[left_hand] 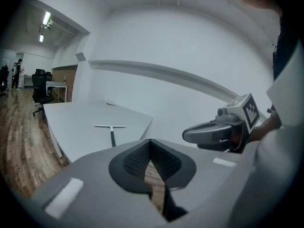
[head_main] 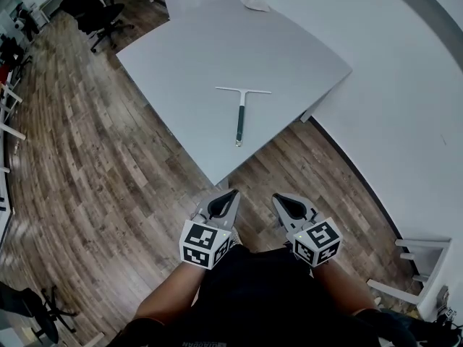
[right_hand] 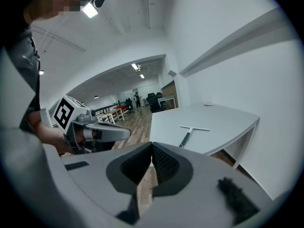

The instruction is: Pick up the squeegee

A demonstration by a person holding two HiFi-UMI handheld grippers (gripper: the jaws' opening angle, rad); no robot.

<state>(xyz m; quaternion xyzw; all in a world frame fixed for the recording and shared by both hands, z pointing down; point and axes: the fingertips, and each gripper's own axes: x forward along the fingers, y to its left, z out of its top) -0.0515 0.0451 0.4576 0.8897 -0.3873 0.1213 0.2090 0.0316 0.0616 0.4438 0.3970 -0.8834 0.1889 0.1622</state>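
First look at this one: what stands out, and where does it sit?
A squeegee with a dark green handle lies near the middle of the grey table, its blade on the far side and its handle pointing back toward the person. In the foreground the left gripper and right gripper are side by side over the wooden floor, jaws together and empty, short of the table's near corner.

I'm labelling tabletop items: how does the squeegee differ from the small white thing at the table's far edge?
The squeegee is a long T with a dark green handle; the white thing is a small, pale, crumpled lump. The squeegee lies mid-table; the white thing sits at the far edge. Both rest on the grey table, untouched.
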